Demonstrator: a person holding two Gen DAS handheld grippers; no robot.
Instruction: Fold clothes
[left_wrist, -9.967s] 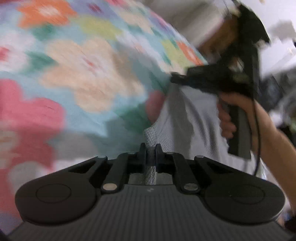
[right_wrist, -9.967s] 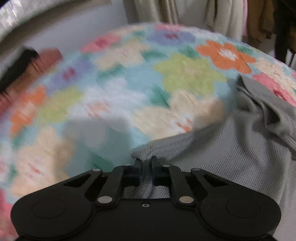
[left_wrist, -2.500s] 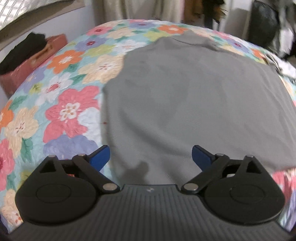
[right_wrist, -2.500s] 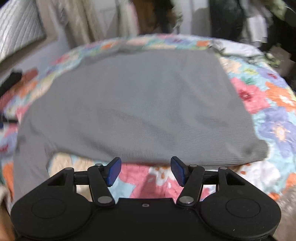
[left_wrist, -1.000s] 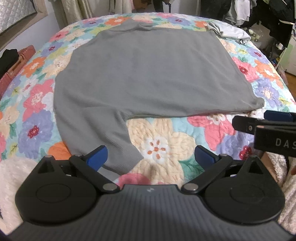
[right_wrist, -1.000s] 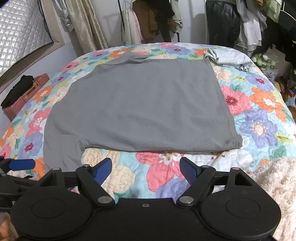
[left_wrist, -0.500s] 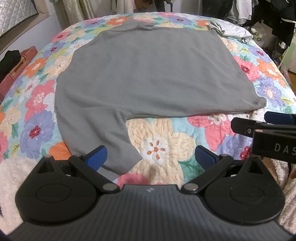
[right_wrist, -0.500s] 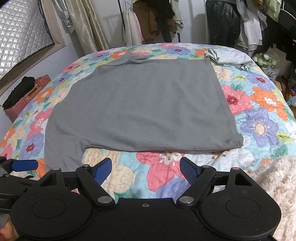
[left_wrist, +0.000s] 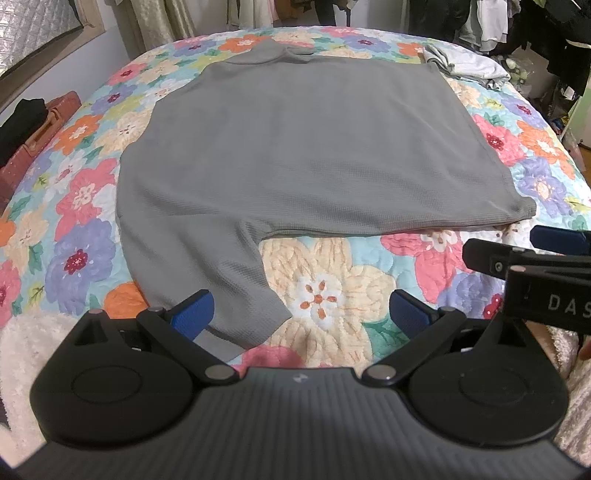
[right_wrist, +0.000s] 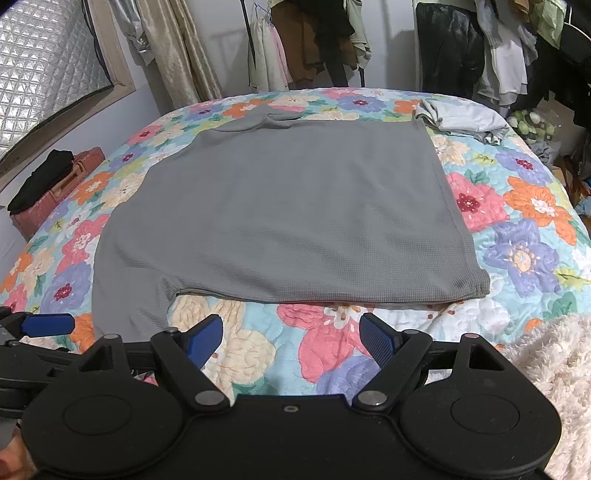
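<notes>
Left gripper (left_wrist: 299, 310): blue-padded jaws spread wide, pinching nothing, hovering above the near sleeve (left_wrist: 207, 280) of the grey waffle-knit long-sleeved top (left_wrist: 306, 147). Right gripper (right_wrist: 291, 338): likewise spread and empty, poised over bare quilt just short of the hem (right_wrist: 332, 297). Top itself spread flat on the bed, collar at the far end, hem nearest, near sleeve trailing down toward the left gripper; far-side sleeve not visible, perhaps tucked under. Beneath it, the flower-patterned quilted bedspread (left_wrist: 332, 288) in pink, orange, purple and cream. Further out: a crumpled pale-grey garment (right_wrist: 461, 122) at the far right corner, touching or just beside the top's corner; a reddish-brown case with a black cloth on it (right_wrist: 55, 177) off the left edge; a fluffy cream blanket (right_wrist: 546, 369) at the near right; hanging clothes along the back wall. Likely risks: pinching quilt together with knit, since the soft bedspread bunches easily; grabbing only the upper layer at the hem, leaving the fold skewed; dragging the loose sleeve and wrinkling the flattened body; snagging the pale garment when the far corner is folded. Compared with ten seconds back: then both grippers clamped on bunched, blurred fabric; now released, top laid smooth. Over the last second, practically no change, both grippers held in place.
</notes>
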